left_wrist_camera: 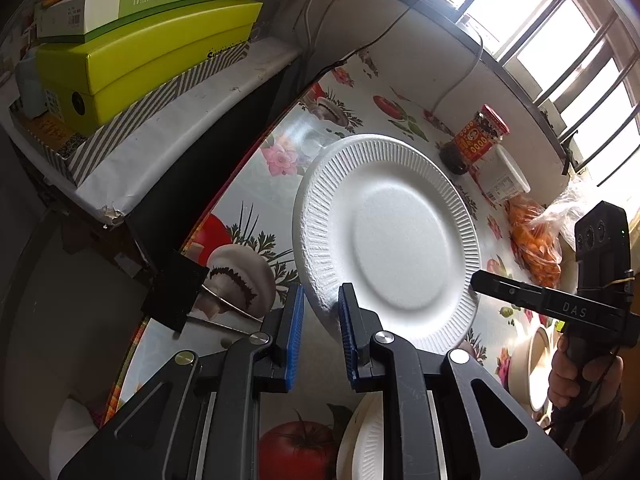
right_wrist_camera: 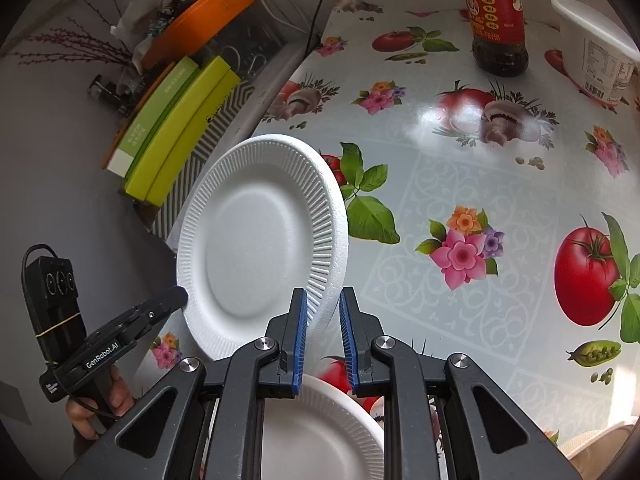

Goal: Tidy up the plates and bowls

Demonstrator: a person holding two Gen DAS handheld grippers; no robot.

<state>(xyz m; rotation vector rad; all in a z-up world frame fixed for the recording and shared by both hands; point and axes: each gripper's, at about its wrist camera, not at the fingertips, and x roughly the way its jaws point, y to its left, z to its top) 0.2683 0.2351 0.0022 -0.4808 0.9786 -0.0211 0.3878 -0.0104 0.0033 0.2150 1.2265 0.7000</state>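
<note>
A white foam plate (left_wrist_camera: 392, 236) is held up off the table, tilted on edge; it also shows in the right wrist view (right_wrist_camera: 260, 240). My left gripper (left_wrist_camera: 321, 312) has its blue pads on either side of the plate's near rim, shut on it. My right gripper (right_wrist_camera: 323, 316) grips the opposite rim between its blue pads; its tip shows in the left wrist view (left_wrist_camera: 480, 280). A second white foam plate (right_wrist_camera: 320, 436) lies on the table under the right gripper, and also shows in the left wrist view (left_wrist_camera: 364, 440). A beige bowl (left_wrist_camera: 532, 368) sits at the right.
The table (right_wrist_camera: 480, 280) has a floral and vegetable oilcloth. A chili sauce jar (right_wrist_camera: 498, 20) and a white tub (right_wrist_camera: 596, 48) stand at the far side, with a bag of orange food (left_wrist_camera: 532, 240). Green boxes (left_wrist_camera: 140, 52) are stacked on a shelf to the left.
</note>
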